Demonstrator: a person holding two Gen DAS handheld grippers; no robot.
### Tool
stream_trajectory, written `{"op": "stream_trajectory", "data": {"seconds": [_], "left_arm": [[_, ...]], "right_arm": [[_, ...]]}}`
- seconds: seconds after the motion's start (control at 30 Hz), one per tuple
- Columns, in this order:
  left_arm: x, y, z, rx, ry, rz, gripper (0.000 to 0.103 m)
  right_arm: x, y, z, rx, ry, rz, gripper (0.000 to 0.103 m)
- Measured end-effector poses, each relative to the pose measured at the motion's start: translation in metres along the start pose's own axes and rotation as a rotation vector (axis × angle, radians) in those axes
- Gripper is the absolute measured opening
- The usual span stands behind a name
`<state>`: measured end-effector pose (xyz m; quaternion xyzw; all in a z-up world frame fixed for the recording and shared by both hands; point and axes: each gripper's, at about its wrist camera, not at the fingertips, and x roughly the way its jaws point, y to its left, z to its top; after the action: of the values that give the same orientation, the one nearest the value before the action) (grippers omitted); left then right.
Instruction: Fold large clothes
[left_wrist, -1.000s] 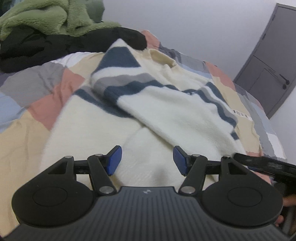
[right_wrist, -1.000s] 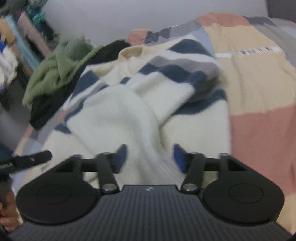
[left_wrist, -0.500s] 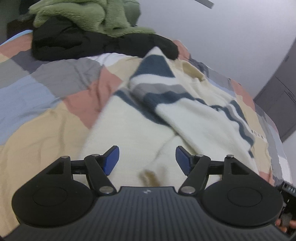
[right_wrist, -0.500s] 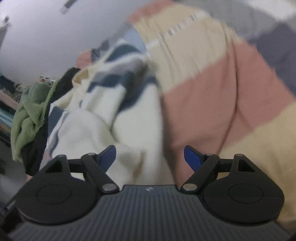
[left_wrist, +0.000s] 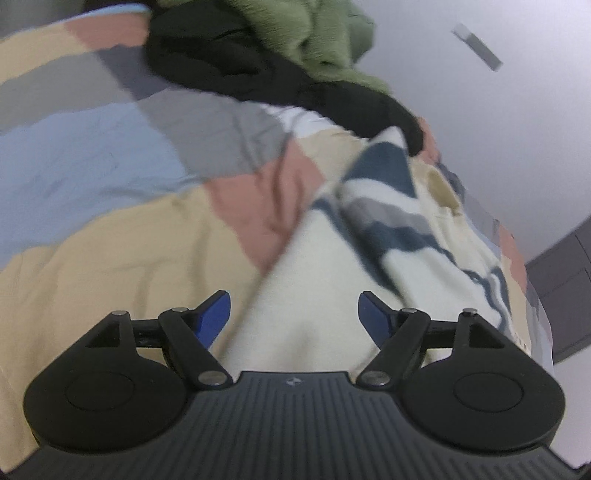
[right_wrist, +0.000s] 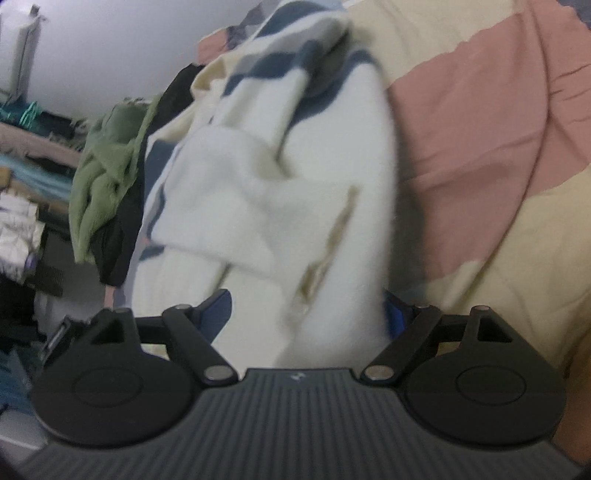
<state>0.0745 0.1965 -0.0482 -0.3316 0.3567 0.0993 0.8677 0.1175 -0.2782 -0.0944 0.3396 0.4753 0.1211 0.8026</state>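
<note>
A cream sweater (left_wrist: 332, 266) with navy and grey stripes lies rumpled on the patchwork bedspread (left_wrist: 110, 240), its sleeves folded across the body. My left gripper (left_wrist: 293, 314) hovers over the sweater's lower left edge, its jaws opening; the cloth lies under them and the blue pads (left_wrist: 216, 314) touch nothing. In the right wrist view the sweater (right_wrist: 258, 184) bunches up between the wide jaws of my right gripper (right_wrist: 306, 310) at its right edge. The cloth half hides the right pad (right_wrist: 395, 314), and neither pad presses on it.
A green fleece (left_wrist: 317, 33) and a black garment (left_wrist: 240, 62) are piled at the bed's far end, also seen as the green fleece (right_wrist: 103, 177) in the right wrist view. A grey door (left_wrist: 561, 288) stands at the right. Cluttered shelves (right_wrist: 22, 221) stand beyond the bed.
Both grippers have rolled and spread apart, the left toward the sweater's left edge, the right toward its right edge. Both pairs of jaws stand wider than before.
</note>
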Motion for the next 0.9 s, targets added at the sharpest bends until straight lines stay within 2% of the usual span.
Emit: {"op": "stream_trajectory", "data": {"seconds": [0.17,0.3,0.4,0.5,0.57,0.63,0.73,0.83,0.9], "left_arm": [[0.013,0.013,-0.005,-0.018,0.039,0.075,0.080],[0.017,0.015,-0.011,-0.009,0.070,0.067,0.080],[0.014,0.012,-0.020,-0.005,0.084,0.001,0.080],[0.008,0.002,-0.030,-0.015,0.135,-0.167,0.080],[0.003,-0.001,-0.035,-0.012,0.146,-0.195,0.080],[0.004,-0.002,-0.039,-0.017,0.171,-0.182,0.080],[0.011,0.001,-0.046,-0.024,0.239,-0.122,0.080],[0.017,-0.002,-0.056,0.010,0.297,-0.064,0.080],[0.014,-0.004,-0.063,-0.007,0.317,-0.064,0.080]], "right_arm": [[0.000,0.002,-0.007,0.001,0.017,0.025,0.084],[-0.001,0.003,-0.016,-0.005,0.038,0.046,0.084],[-0.005,0.004,-0.018,-0.005,0.036,0.088,0.084],[-0.018,0.005,-0.019,-0.016,-0.028,0.184,0.084],[-0.027,0.007,-0.019,-0.039,-0.062,0.245,0.084],[-0.030,0.008,-0.020,-0.046,-0.078,0.270,0.084],[-0.026,0.005,-0.018,-0.029,-0.058,0.227,0.084],[-0.011,0.007,-0.021,-0.047,-0.001,0.096,0.084],[0.002,0.006,-0.023,-0.051,0.050,0.009,0.084]]}}
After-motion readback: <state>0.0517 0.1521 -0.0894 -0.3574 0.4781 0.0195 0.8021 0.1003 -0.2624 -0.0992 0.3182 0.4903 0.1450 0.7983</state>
